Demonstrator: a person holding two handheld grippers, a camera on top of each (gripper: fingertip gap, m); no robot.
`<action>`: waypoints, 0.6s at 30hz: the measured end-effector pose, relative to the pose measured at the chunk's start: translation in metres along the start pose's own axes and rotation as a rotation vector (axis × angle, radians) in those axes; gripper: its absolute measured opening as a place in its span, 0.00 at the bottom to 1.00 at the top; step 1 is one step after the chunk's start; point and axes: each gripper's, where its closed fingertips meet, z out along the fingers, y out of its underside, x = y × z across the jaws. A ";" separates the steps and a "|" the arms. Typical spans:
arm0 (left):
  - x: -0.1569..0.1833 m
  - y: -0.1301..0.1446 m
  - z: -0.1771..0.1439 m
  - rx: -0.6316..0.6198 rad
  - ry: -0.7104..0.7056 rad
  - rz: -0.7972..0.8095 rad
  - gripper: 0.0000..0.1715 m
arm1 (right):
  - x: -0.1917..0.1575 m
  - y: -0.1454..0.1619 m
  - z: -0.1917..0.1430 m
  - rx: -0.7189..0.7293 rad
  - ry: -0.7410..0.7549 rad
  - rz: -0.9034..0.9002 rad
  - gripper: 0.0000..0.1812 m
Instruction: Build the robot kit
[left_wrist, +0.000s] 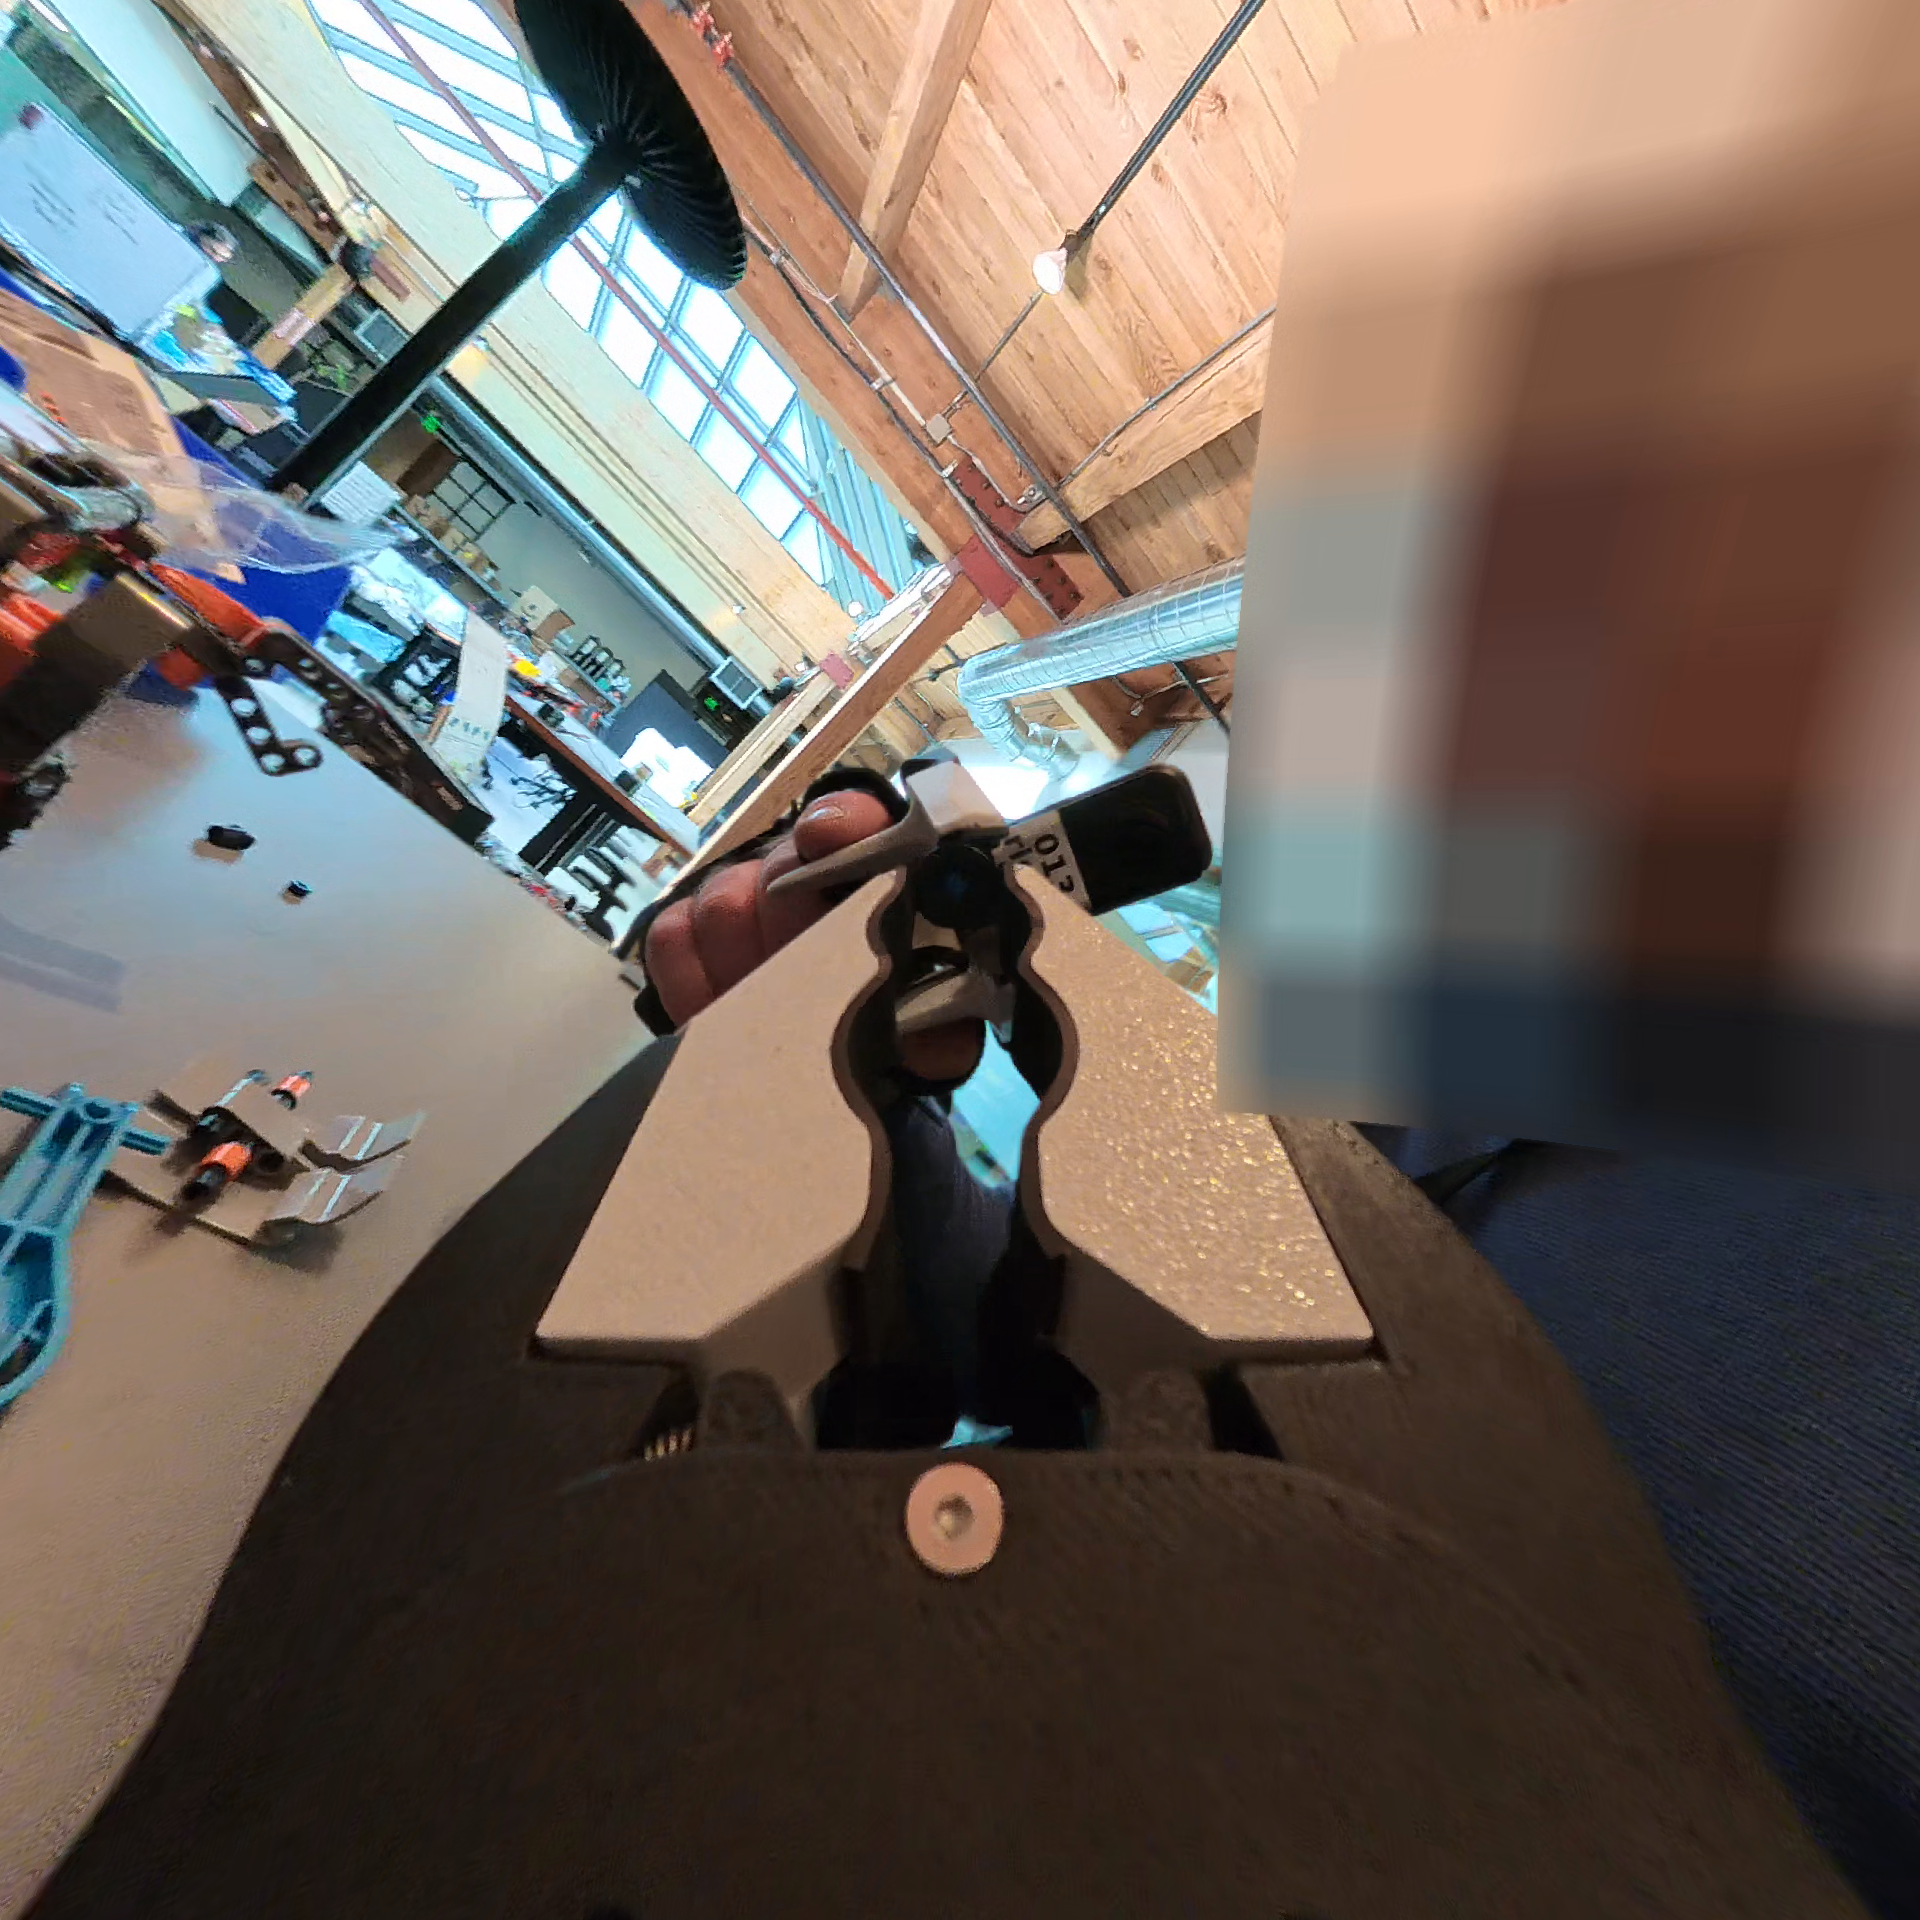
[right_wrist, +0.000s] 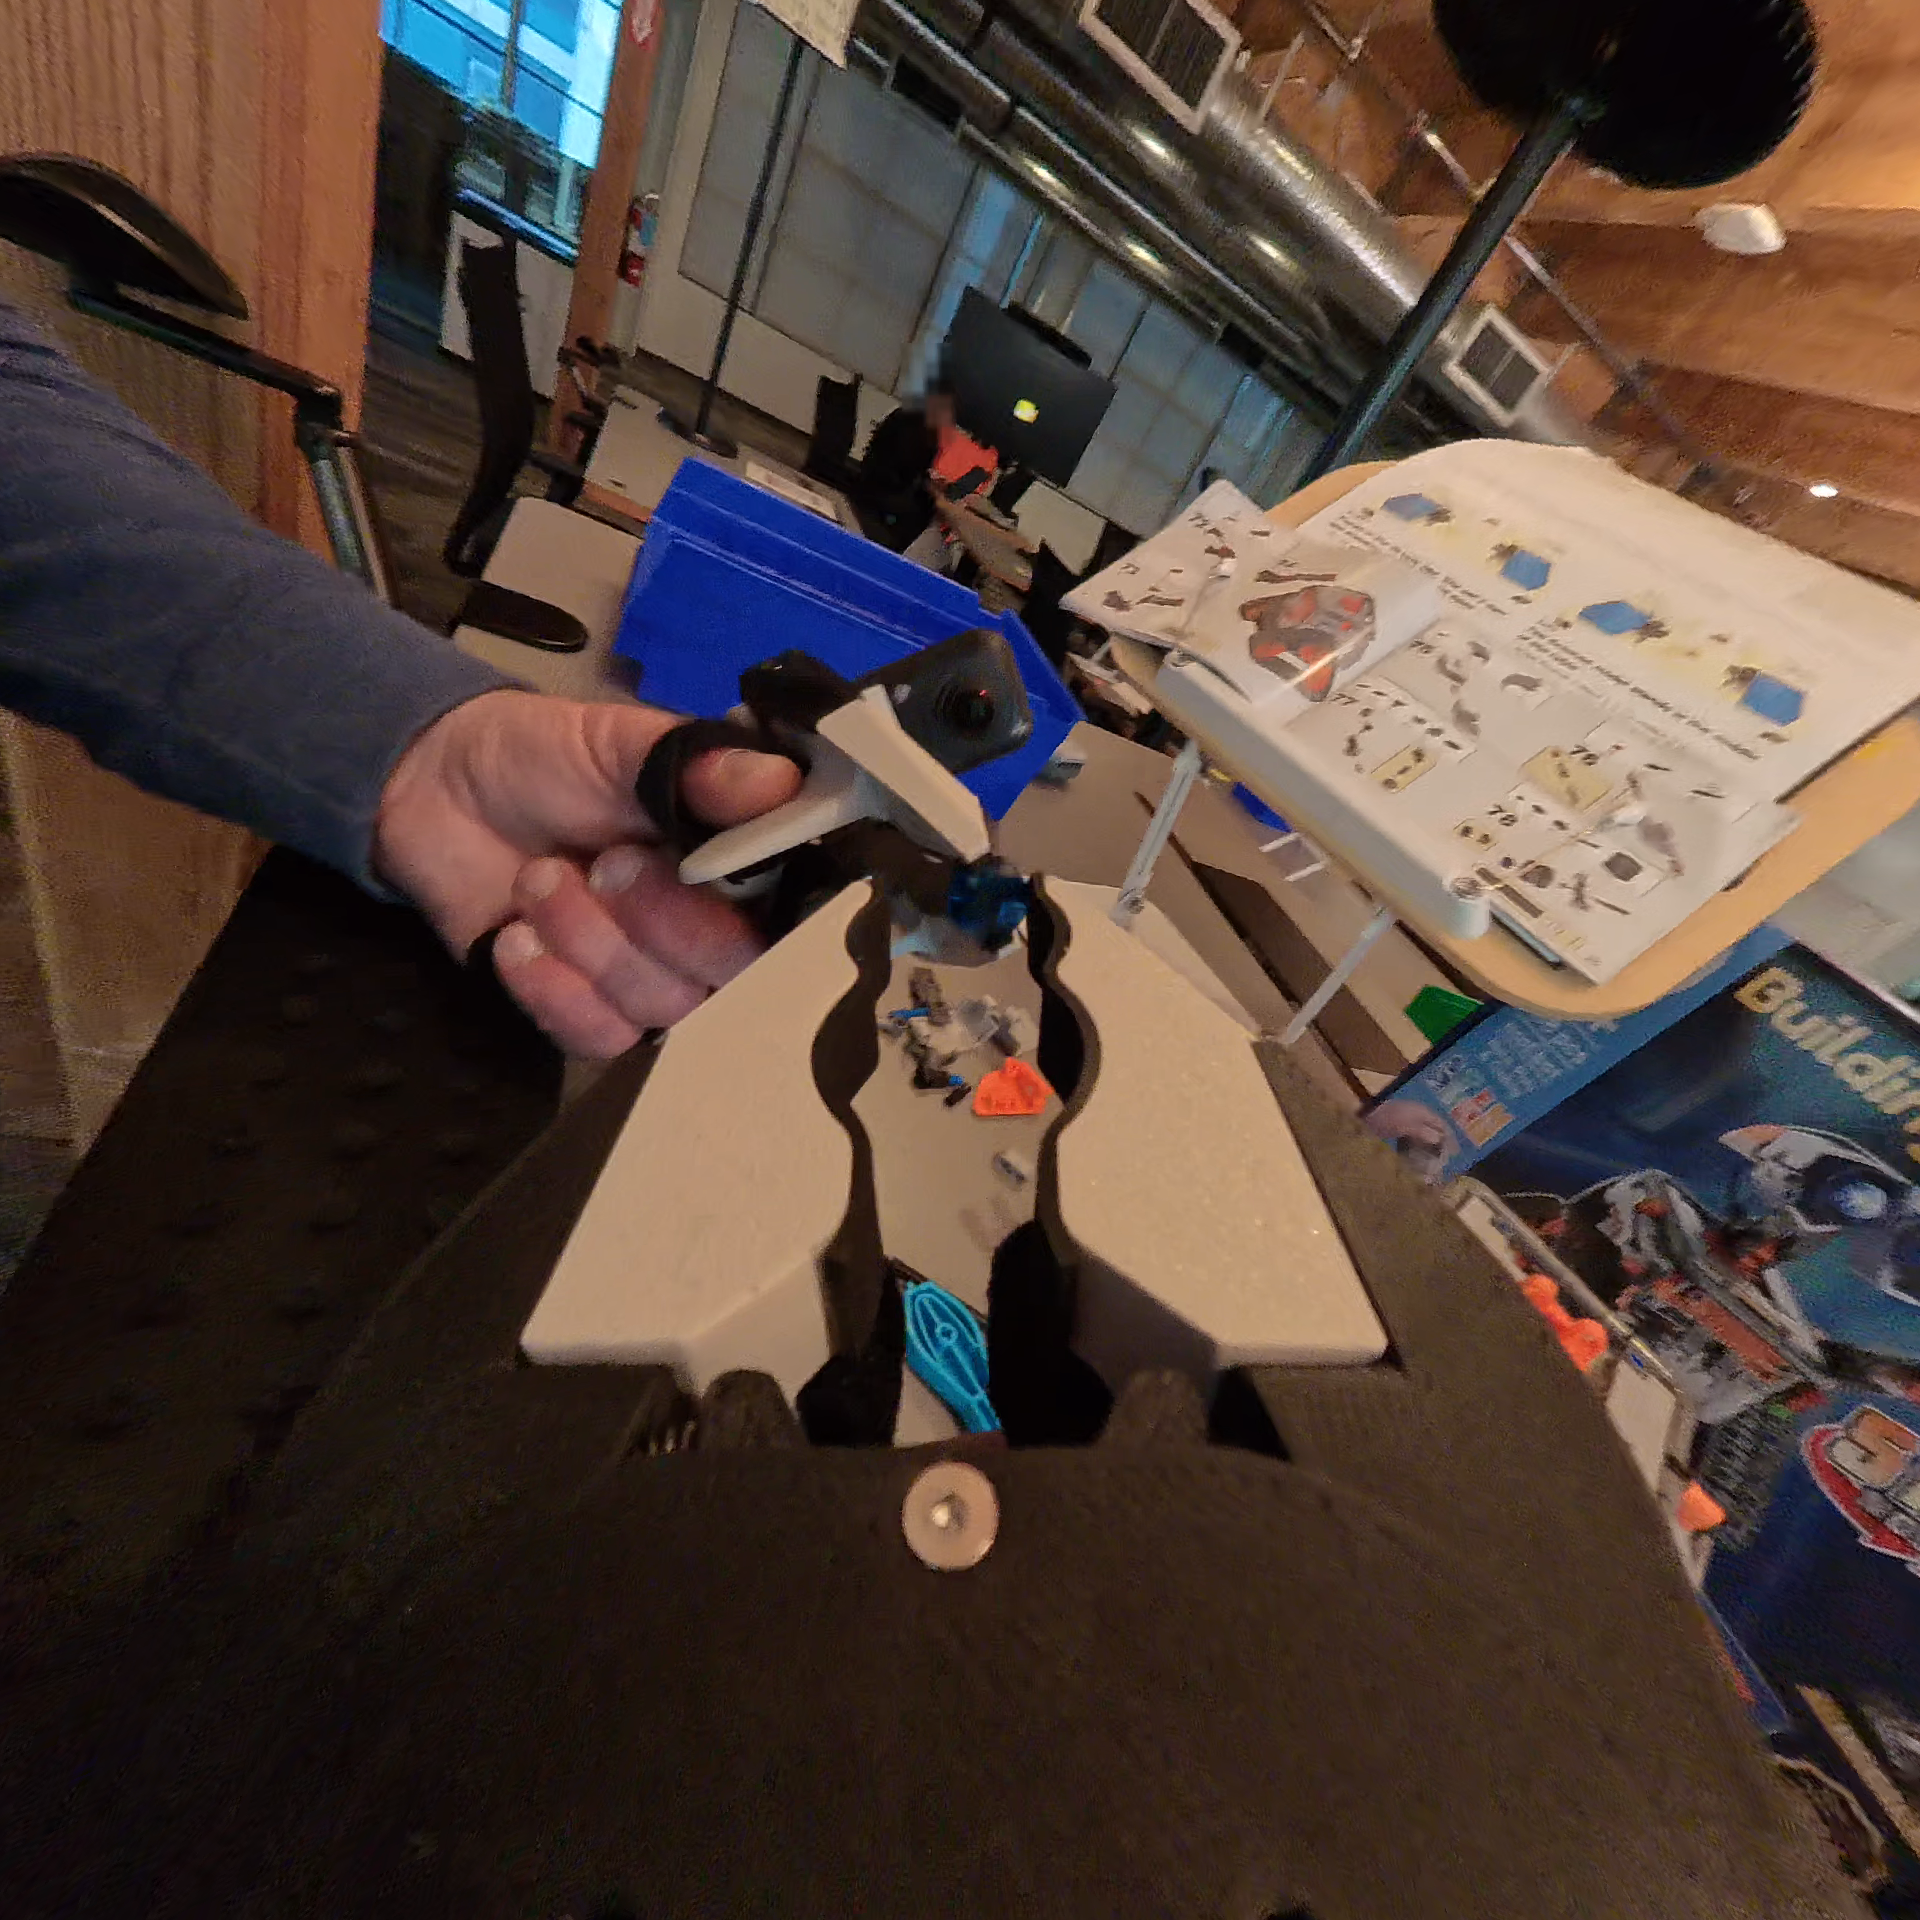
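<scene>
Left wrist view is showing the left gripper (left_wrist: 961, 883) and the right gripper (right_wrist: 951, 904) meeting tip to tip, both pinching nearly closed on one small blue piece (right_wrist: 987, 902) lifted off the table (left_wrist: 312, 987), seemingly so each steadies it. Loose parts (right_wrist: 961, 1039) are lying below, an instruction booklet (right_wrist: 1507, 686) propped beside.

Two grippers meet tip to tip above table (right_wrist: 935, 1164), w/ small part (right_wrist: 987, 902) between tips of right gripper (right_wrist: 961, 904); left gripper (left_wrist: 951, 894) opposite. Loose parts (right_wrist: 951, 1044) on table below tips. Bin (right_wrist: 790, 592) behind; manual (right_wrist: 1486, 686) on stand at right, box (right_wrist: 1683, 1226) under it. Left wrist view: parts (left_wrist: 249, 1153) on table at left.
</scene>
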 end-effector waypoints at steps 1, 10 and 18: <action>-0.001 -0.001 0.001 0.014 0.011 -0.020 0.07 | 0.002 0.000 0.000 -0.006 0.015 -0.008 0.12; 0.000 0.005 0.004 0.002 0.098 -0.110 0.08 | 0.004 0.004 -0.005 -0.042 0.005 -0.030 0.10; -0.001 0.008 0.005 -0.019 0.129 -0.170 0.08 | 0.000 0.007 -0.004 -0.077 -0.052 -0.013 0.07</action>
